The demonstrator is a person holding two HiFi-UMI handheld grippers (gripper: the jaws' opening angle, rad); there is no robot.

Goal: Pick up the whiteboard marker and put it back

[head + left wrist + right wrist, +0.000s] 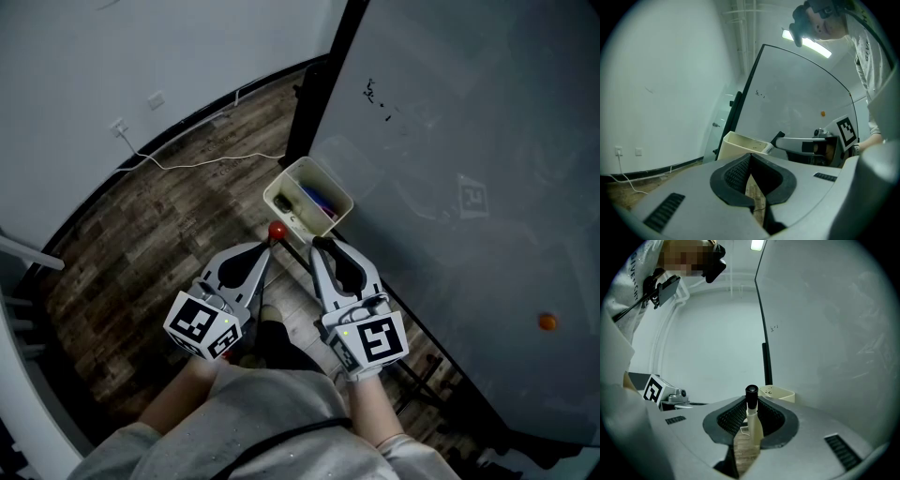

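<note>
A whiteboard marker [752, 416] with a white body and a black cap stands upright between the pads of my right gripper [751, 409], which is shut on it. From the left gripper view the same marker [775, 142] pokes out of the right gripper's tip, next to a cream holder box [736, 143]. That box [327, 176] hangs on the whiteboard [469, 141] and holds other markers. In the head view my right gripper [319, 245] is just below the box. My left gripper [270, 249] sits beside it, shut and holding nothing, its pads [740, 173] meeting at the tip.
A small red round thing [277, 230] sits between the gripper tips and the box. The board's black post [314, 94] rises behind the box. A white cable [206, 161] runs over the wood floor to a wall socket [118, 127]. An orange magnet [547, 322] is on the board.
</note>
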